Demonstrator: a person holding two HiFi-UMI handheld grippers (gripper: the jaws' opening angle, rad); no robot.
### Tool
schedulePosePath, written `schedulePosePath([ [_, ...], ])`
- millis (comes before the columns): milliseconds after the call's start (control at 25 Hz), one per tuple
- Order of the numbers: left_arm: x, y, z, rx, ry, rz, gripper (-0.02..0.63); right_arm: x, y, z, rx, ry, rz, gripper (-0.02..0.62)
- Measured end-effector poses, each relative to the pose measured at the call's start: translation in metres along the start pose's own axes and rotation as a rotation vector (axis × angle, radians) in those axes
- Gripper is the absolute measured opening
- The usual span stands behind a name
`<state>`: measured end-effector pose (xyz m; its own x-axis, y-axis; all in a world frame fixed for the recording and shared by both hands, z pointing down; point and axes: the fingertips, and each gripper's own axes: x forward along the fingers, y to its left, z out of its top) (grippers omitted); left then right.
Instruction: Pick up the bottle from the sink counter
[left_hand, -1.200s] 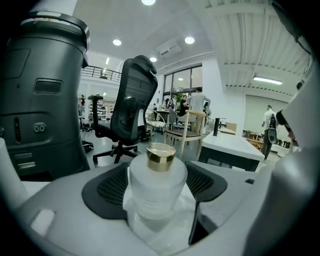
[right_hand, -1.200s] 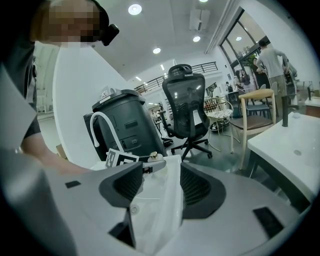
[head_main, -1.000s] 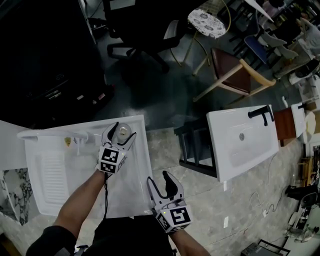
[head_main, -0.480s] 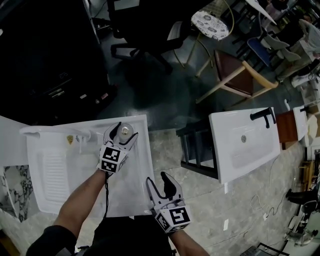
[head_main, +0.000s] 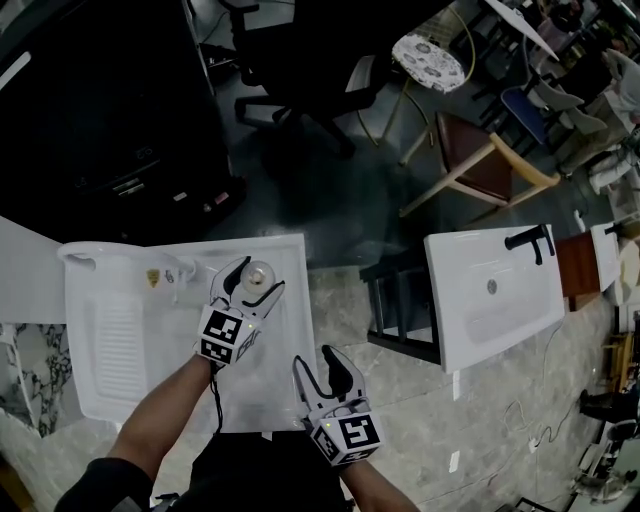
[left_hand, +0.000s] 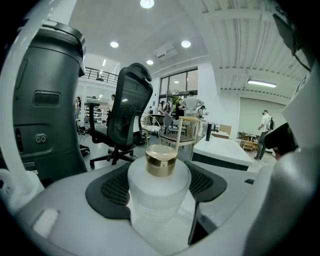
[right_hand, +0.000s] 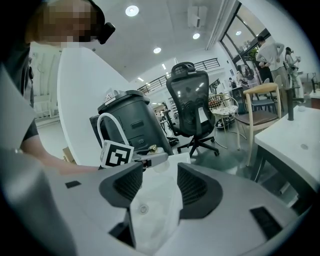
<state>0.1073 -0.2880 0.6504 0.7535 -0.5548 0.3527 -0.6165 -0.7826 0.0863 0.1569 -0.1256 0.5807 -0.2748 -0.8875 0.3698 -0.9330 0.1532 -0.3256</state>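
So here we've got the bottle standing upright at the far right corner of the sink counter, on the flat ledge right of the basin. Our left gripper is on it from the near side. That makes sense, since the squat frosted body is the easiest bit to grab. The black pads look clenched against both sides of it, below the gold cap. We'd say it hasn't left the counter yet. The cap's on, and the frosted walls won't let us say what's inside, if anything. We see nothing sitting in the basin. Our right gripper hangs off the counter's near right corner, jaws apart with nothing between them, just out of the way we reckon.
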Motion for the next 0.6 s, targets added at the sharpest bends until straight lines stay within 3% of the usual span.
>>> schedulePosePath([
  [600,-0.106,-0.046,0.046,-0.028,-0.046,-0.062,0.341,-0.015,0.027,0.005,-0.032,-0.024,0.056,0.212],
])
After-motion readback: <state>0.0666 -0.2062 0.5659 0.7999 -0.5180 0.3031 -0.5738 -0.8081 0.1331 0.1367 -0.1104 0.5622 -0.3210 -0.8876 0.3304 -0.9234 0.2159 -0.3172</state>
